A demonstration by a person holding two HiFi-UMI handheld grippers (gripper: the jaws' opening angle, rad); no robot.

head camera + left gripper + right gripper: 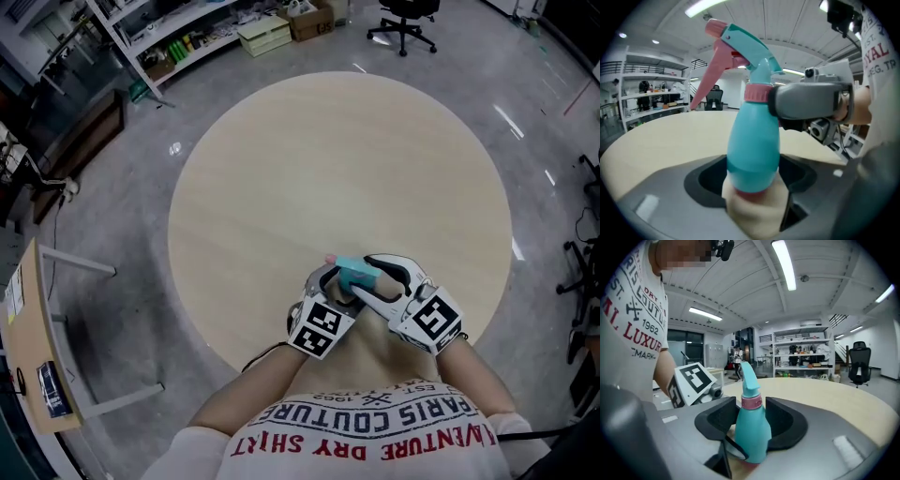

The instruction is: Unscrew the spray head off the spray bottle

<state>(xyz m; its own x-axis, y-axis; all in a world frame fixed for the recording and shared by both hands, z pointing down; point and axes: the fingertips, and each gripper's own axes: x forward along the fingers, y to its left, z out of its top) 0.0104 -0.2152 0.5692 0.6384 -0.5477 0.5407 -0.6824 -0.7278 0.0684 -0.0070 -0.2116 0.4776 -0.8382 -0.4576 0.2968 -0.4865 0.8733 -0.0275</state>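
One spray bottle (753, 140), small, of teal plastic, with a teal spray head (745, 42), a pink trigger (708, 79) and a pink threaded collar (757, 92). It is held upright just over the near edge of the round counter (337, 169), close before the person. The left claw (754, 164) is clenched on the lower body and carries it. The right claw (752, 413) stands around the neck at the collar with its jaws apart, apparently released and not pressing. Handling, as judged: light, and whether it holds liquid cannot be told. The thin wall is likely to give under a hard squeeze, and the smooth, rounded, tapering body is apt to slip or turn in the grip. Best hold: the widest part of the body for the steadying claw. The turning claw belongs on the stiff collar, not on the trigger, which would hinge inward. Markings: no brand or label shows on the bottle. Writing appears only on the person's shirt (366, 436), where "PARIS COUTURE" and "DRY SHIRT" can be read.
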